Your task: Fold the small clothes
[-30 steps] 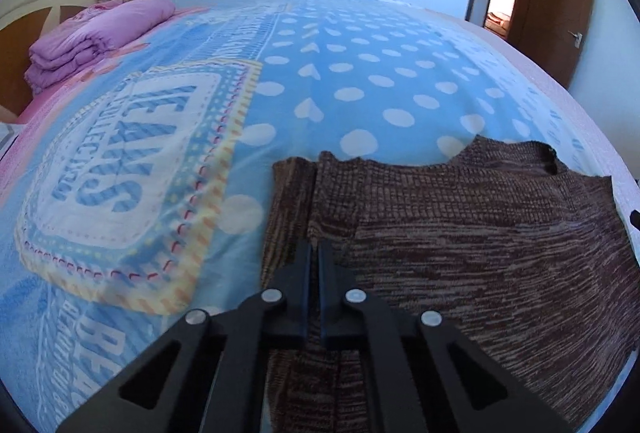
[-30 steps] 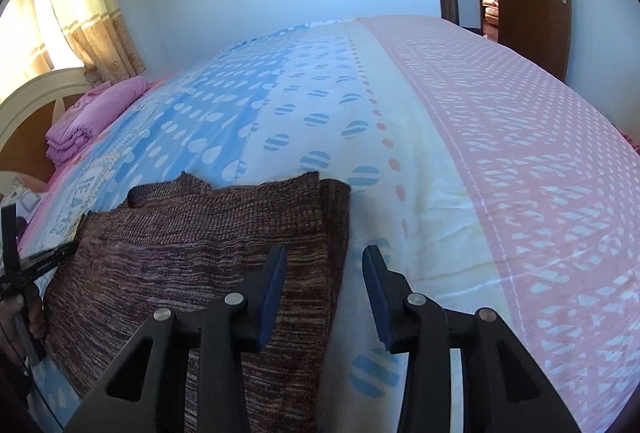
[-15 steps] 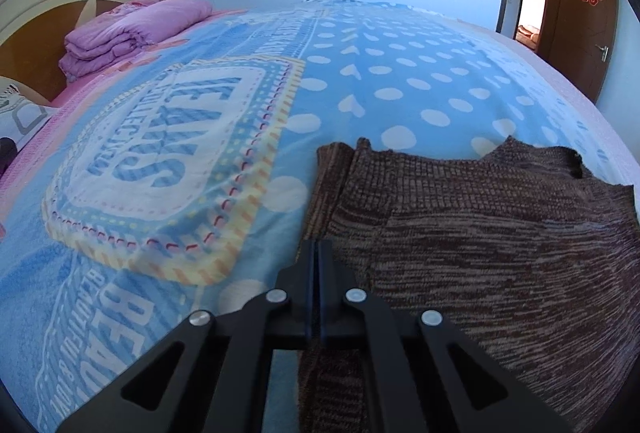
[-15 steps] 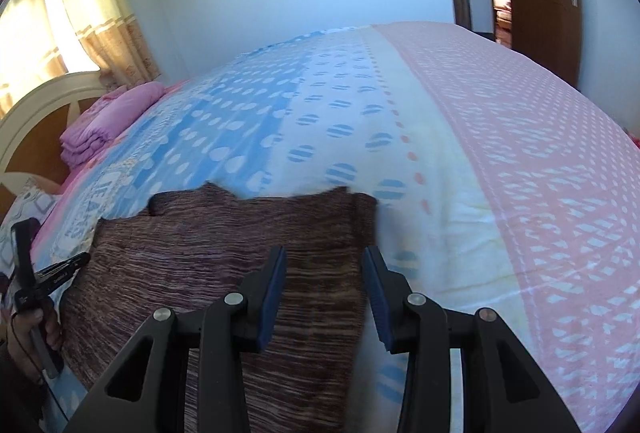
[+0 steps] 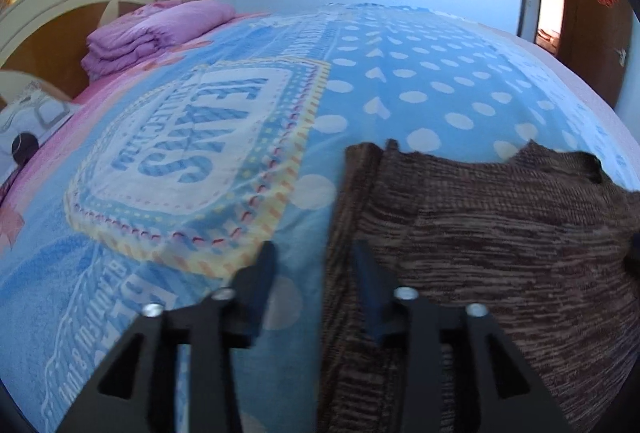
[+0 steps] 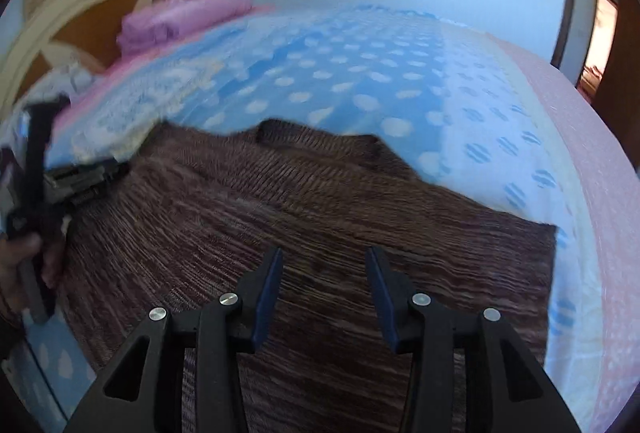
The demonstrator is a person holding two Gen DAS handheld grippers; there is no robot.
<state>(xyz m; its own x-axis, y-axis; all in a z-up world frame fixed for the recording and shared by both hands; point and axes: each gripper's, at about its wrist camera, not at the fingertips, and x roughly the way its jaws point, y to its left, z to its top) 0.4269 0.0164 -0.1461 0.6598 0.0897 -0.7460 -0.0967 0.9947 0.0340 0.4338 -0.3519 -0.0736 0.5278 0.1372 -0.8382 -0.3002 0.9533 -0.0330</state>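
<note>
Big bed (image 5: 400, 45) with a blue dotted bedspread (image 5: 420, 81), and a folded pink quilt (image 5: 160, 29) up by the headboard (image 5: 60, 17). The brown knit sweater (image 6: 320, 201) lies flat on the spread. Left gripper (image 5: 314, 277) sits over the sweater's left edge, jaws opening, fabric under them but not pinched. Right gripper (image 6: 322, 289) hovers over the sweater, jaws parted and widening, gripping nothing.
</note>
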